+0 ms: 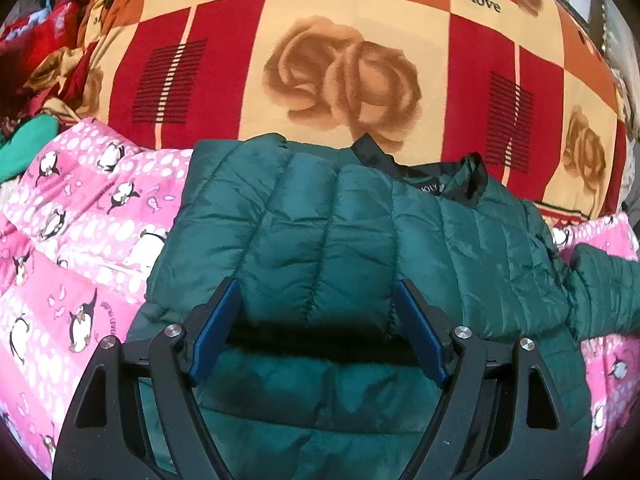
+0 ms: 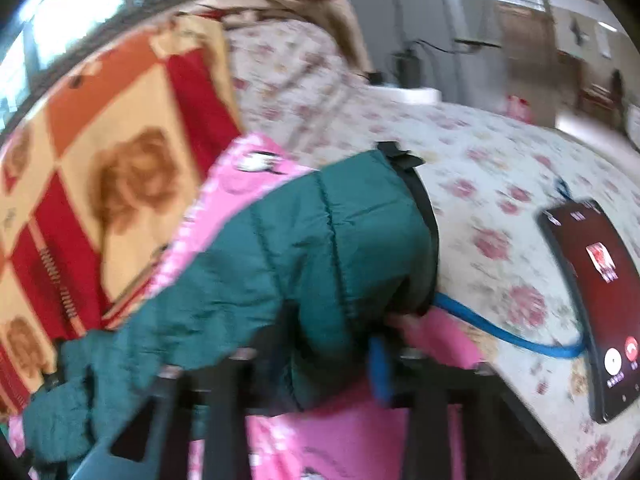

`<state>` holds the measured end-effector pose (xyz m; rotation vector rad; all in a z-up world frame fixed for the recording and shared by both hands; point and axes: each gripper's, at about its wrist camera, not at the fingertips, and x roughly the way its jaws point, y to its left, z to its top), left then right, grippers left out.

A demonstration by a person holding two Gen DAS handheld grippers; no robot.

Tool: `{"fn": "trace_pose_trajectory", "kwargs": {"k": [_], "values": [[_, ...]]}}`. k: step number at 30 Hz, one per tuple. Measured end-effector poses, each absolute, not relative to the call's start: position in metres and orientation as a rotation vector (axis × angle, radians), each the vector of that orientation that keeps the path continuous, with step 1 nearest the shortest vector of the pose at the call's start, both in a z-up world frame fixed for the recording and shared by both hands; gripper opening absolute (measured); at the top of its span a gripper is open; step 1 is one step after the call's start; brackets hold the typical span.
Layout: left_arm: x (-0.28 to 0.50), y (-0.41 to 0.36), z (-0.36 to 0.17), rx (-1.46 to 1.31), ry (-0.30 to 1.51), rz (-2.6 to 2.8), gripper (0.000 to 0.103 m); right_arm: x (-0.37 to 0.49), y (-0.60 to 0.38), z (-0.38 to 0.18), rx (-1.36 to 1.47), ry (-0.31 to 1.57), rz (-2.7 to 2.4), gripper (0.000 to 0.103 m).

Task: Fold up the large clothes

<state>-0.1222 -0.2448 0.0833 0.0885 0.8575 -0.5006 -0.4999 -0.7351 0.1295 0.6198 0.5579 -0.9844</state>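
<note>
Your left claw [image 1: 318, 332] stands wide above the dark green puffer jacket [image 1: 320, 232], its blue pads clear of the fabric on either side of a quilted panel. The jacket lies spread on a pink penguin-print blanket [image 1: 80, 216], its black collar [image 1: 440, 176] at the far edge, toward the red and orange rose-patterned blanket [image 1: 344, 72]. One sleeve [image 1: 600, 292] reaches out to the right. Your right claw [image 2: 320, 364] is narrow and clamped on that sleeve, whose black cuff [image 2: 424, 216] points to the far right in the blurred right wrist view; only one blue pad shows beside the bunched fabric. To the right a phone [image 2: 592, 312] lies on the floral bedsheet [image 2: 500, 168], with a blue cable [image 2: 500, 336] running to it.
</note>
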Motion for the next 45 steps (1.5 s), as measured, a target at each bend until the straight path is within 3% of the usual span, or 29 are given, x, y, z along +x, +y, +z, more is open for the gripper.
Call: {"fn": "trace_pose_trajectory", "kwargs": {"k": [11, 15, 22, 23, 24, 25, 27, 34, 35, 37, 40, 45], "values": [[-0.128, -0.24, 0.098, 0.089, 0.792, -0.501, 0.08, -0.42, -0.646, 0.193, 0.527, 0.498, -0.601, 0.021], [-0.123, -0.234, 0.1, 0.071, 0.792, -0.492, 0.08, -0.359, -0.609, 0.194, 0.481, 0.558, -0.454, 0.007], [-0.115, -0.226, 0.099, 0.029, 0.82, -0.493, 0.08, -0.294, -0.565, 0.173, 0.462, 0.635, -0.364, 0.007], [-0.115, -0.226, 0.099, 0.025, 0.819, -0.497, 0.08, -0.29, -0.568, 0.167, 0.471, 0.668, -0.373, 0.009], [-0.116, -0.225, 0.099, 0.024, 0.817, -0.5, 0.08, -0.287, -0.571, 0.162, 0.468, 0.705, -0.379, 0.018], [-0.116, -0.226, 0.098, 0.026, 0.817, -0.499, 0.08, -0.286, -0.576, 0.155, 0.443, 0.755, -0.396, 0.042], [-0.115, -0.227, 0.096, 0.029, 0.826, -0.502, 0.08, -0.292, -0.579, 0.145, 0.353, 0.795, -0.453, 0.066], [-0.116, -0.235, 0.086, 0.053, 0.847, -0.503, 0.08, -0.292, -0.609, 0.099, 0.212, 0.913, -0.542, 0.069], [-0.116, -0.236, 0.086, 0.061, 0.846, -0.503, 0.08, -0.291, -0.617, 0.091, 0.221, 0.922, -0.559, 0.068], [-0.116, -0.237, 0.086, 0.073, 0.844, -0.5, 0.08, -0.299, -0.633, 0.09, 0.317, 0.854, -0.571, 0.037], [-0.114, -0.232, 0.09, 0.059, 0.831, -0.493, 0.08, -0.31, -0.638, 0.105, 0.476, 0.781, -0.529, 0.014], [-0.108, -0.222, 0.099, 0.027, 0.82, -0.477, 0.08, -0.303, -0.61, 0.158, 0.518, 0.665, -0.356, 0.013]]}}
